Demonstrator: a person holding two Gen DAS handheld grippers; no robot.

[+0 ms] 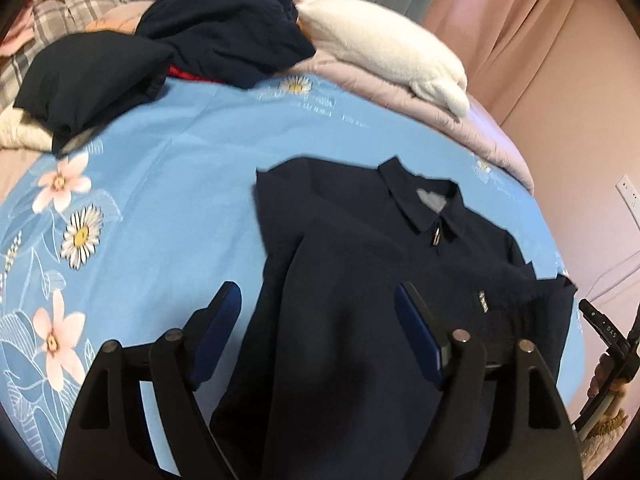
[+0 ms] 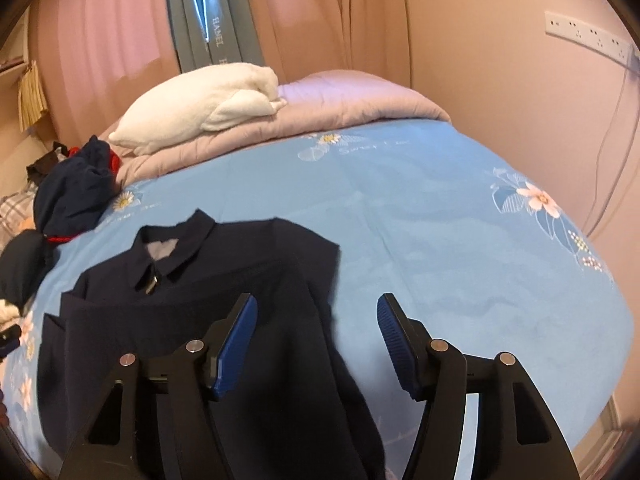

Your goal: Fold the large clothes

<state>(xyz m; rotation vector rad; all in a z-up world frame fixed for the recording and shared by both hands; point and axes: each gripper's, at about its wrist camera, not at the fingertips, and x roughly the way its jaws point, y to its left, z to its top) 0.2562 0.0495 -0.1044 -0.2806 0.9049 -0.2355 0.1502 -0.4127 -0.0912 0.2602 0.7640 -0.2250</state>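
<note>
A dark navy collared jacket (image 1: 360, 280) lies front up on the blue flowered bedsheet (image 1: 180, 168), its sleeves folded in over the body. It also shows in the right wrist view (image 2: 208, 304). My left gripper (image 1: 316, 300) is open and empty, hovering over the jacket's left edge. My right gripper (image 2: 316, 312) is open and empty, hovering over the jacket's right edge. Part of the right gripper shows at the right rim of the left wrist view (image 1: 608, 336).
A heap of dark and red clothes (image 1: 168, 48) lies at the back left of the bed. A white pillow (image 1: 384, 48) rests on a folded lilac quilt (image 1: 472, 120) at the head. Pink curtains and a wall with a socket strip (image 2: 588, 36) stand behind.
</note>
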